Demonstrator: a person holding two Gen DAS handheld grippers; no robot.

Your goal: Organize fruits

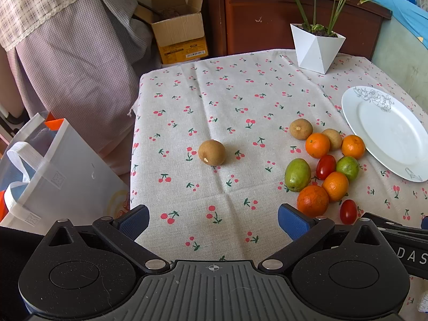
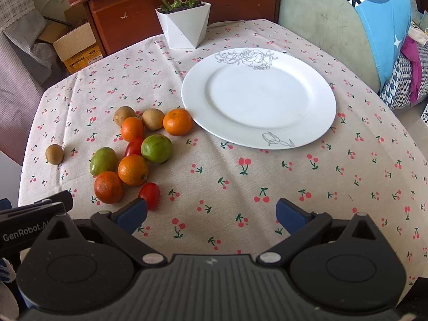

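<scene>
A cluster of fruit lies on the cherry-print tablecloth (image 1: 208, 101): several oranges (image 1: 312, 200) (image 2: 133, 169), two green fruits (image 1: 297, 175) (image 2: 156, 148), two red cherry tomatoes (image 1: 348, 211) (image 2: 149, 195) and brown kiwis (image 1: 301, 129) (image 2: 152, 118). One kiwi (image 1: 211, 152) (image 2: 54, 154) sits apart to the left. An empty white plate (image 1: 388, 133) (image 2: 258, 97) lies right of the cluster. My left gripper (image 1: 212, 223) is open above the cloth, near the front of the table. My right gripper (image 2: 211, 212) is open too, its left finger next to a tomato.
A white faceted plant pot (image 1: 317, 48) (image 2: 184, 24) stands at the table's back. A white bag (image 1: 53, 171) and a cardboard box (image 1: 179, 26) sit off the left edge. A wooden cabinet (image 1: 267, 18) is behind; cushions (image 2: 374, 26) are at the right.
</scene>
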